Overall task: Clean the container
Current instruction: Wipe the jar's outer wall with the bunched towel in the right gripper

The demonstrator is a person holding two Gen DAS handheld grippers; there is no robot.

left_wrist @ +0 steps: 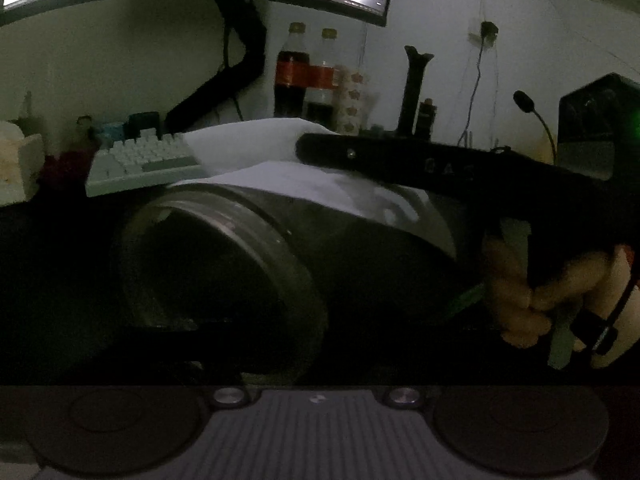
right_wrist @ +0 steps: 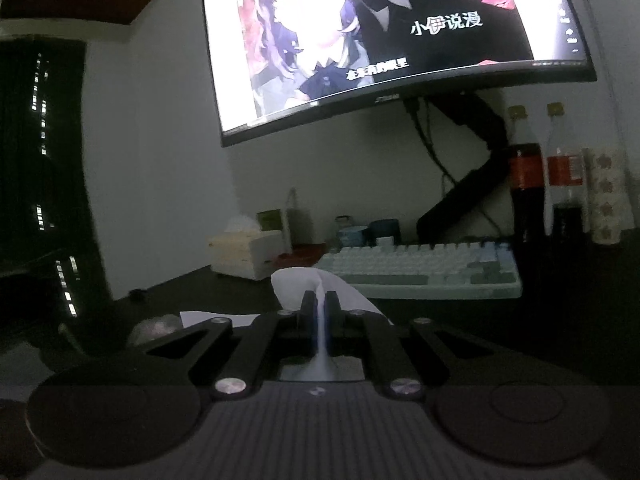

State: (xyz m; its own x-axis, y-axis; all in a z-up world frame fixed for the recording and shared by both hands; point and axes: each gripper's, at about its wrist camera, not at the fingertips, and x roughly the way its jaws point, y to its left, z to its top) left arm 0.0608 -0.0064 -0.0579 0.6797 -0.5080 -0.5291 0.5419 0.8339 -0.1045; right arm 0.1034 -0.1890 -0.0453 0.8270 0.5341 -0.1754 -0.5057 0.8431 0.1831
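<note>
Dim room, dark desk (right_wrist: 560,320).

Left wrist view: clear container (left_wrist: 224,264) lies on its side close to the camera, round open mouth turned to the left and toward the lens, its rim filling the middle of the frame. A white tissue (left_wrist: 280,160) is draped over its upper far side. The right gripper (left_wrist: 308,146) reaches in from the right, level across the top of the container, its tip at the tissue. The person's hand (left_wrist: 560,300) wraps its handle at the right edge. The left gripper's own fingers are lost in the dark lower frame; cannot tell how far they stand apart, or whether they touch the container.

Right wrist view: right gripper (right_wrist: 319,300) has its jaws pressed together on the tissue (right_wrist: 296,284), a pinched fold running down between them and a loose puff rising past the tips. The container itself is not made out here.

Room to move: the keyboard (right_wrist: 420,272) lies just beyond the tissue, cola bottles (right_wrist: 528,188) far right, tissue box (right_wrist: 248,252) far left, monitor (right_wrist: 380,40) overhanging the far edge. Bare desk lies left of the gripper.
</note>
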